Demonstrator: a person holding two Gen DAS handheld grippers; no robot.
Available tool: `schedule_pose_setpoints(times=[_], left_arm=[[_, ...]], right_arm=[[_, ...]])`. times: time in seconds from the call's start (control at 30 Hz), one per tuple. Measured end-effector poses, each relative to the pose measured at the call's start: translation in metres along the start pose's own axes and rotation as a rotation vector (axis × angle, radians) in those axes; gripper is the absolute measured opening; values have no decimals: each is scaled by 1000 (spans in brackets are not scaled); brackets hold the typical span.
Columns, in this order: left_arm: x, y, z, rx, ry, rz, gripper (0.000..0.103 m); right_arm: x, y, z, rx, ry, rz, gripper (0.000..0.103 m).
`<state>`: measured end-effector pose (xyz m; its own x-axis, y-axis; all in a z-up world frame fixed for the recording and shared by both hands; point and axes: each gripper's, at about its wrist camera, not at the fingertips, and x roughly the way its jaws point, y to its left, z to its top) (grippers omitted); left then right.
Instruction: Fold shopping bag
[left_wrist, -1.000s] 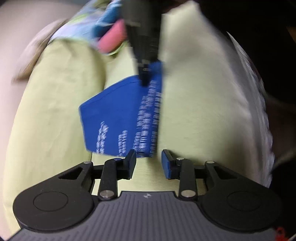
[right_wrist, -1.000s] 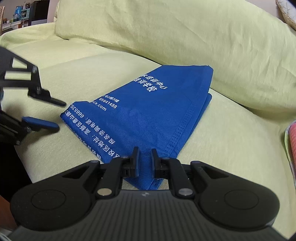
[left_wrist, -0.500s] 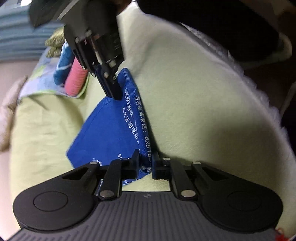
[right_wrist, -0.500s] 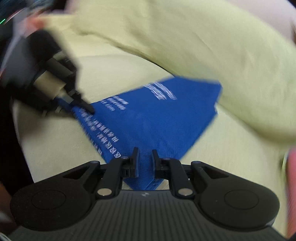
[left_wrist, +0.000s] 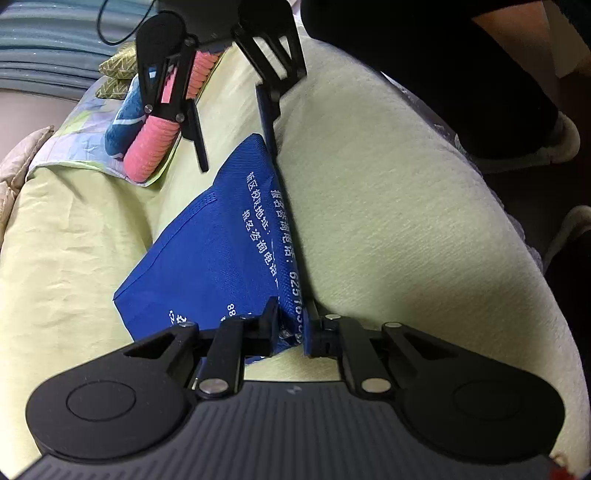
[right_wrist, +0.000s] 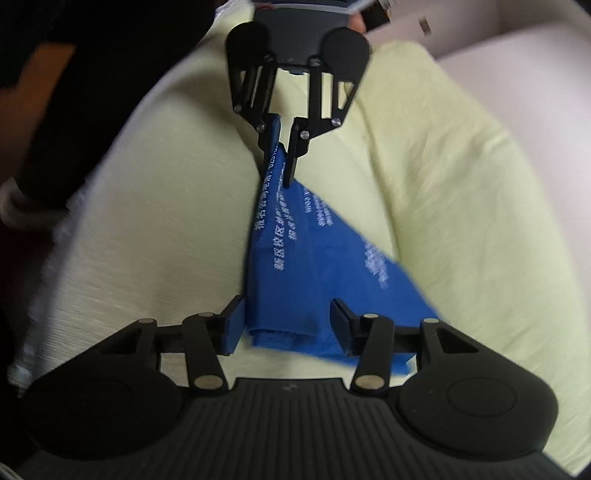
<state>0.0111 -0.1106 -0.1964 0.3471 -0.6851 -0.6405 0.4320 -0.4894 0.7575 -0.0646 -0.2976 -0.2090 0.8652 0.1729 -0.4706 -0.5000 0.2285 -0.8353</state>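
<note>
A blue non-woven shopping bag (left_wrist: 221, 251) with white print lies folded into a flat wedge on the yellow-green sofa seat (left_wrist: 388, 221). My left gripper (left_wrist: 291, 328) is shut on its near corner. In the right wrist view the left gripper (right_wrist: 282, 162) pinches the bag's (right_wrist: 306, 258) far tip. My right gripper (right_wrist: 286, 325) stands open, its fingers on either side of the bag's other end without pinching it. The left wrist view shows the right gripper (left_wrist: 239, 161) spread wide above that far corner.
The sofa's back cushion (left_wrist: 66, 258) rises along one side of the bag. A patterned cloth with a pink ribbed roll (left_wrist: 155, 147) lies past the bag's far end. A person's dark-clad leg (left_wrist: 461, 55) and pale slipper (left_wrist: 554, 144) are beyond the seat's front edge.
My left gripper moved in and shut on the bag's corner. My right gripper, shut on the opposite corner before, has opened and let go.
</note>
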Motion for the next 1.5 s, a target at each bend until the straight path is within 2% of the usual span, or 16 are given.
schedule_pose_setpoints(times=[0.1, 0.13, 0.2, 0.3, 0.47, 0.57, 0.67, 0.77, 0.93, 1.2, 1.27, 1.33, 1.43, 1.47, 1.5], left_arm=[[-1, 3, -4, -26, -21, -14, 9], [-1, 5, -5, -35, -27, -19, 10], [-2, 9, -8, -75, -41, -34, 10], [-4, 19, -11, -163, -52, -59, 13], [-12, 50, -13, -441, -12, -193, 16], [-18, 67, -15, -539, -6, -273, 14], [-24, 76, -17, -613, -21, -351, 13], [-23, 84, -25, -693, -28, -383, 13], [-17, 96, -36, -775, -22, -394, 15], [-2, 107, -40, -834, 10, -362, 22], [1, 108, -42, -851, 18, -347, 30], [3, 111, -43, -875, 26, -320, 34], [-3, 115, -46, -915, 53, -248, 35], [-5, 116, -48, -932, 62, -222, 27], [-10, 117, -48, -947, 68, -195, 25]], right_arm=[[7, 2, 0, 32, -17, -10, 32], [9, 3, 0, 47, -22, -5, 25], [12, 3, -2, 99, -28, 8, 25], [15, -13, -3, 292, -3, 64, 21], [20, -68, -12, 682, 60, 281, 21], [21, -96, -22, 868, 74, 451, 20], [25, -114, -47, 1091, 81, 607, 20], [34, -121, -76, 1299, 75, 683, 20], [41, -120, -106, 1516, 70, 749, 19], [54, -122, -131, 1722, 104, 764, 19], [58, -120, -136, 1787, 121, 772, 19], [63, -117, -140, 1837, 135, 770, 16], [66, -111, -148, 1929, 156, 773, 15], [68, -109, -149, 1945, 162, 775, 14], [71, -109, -150, 1964, 173, 777, 14]])
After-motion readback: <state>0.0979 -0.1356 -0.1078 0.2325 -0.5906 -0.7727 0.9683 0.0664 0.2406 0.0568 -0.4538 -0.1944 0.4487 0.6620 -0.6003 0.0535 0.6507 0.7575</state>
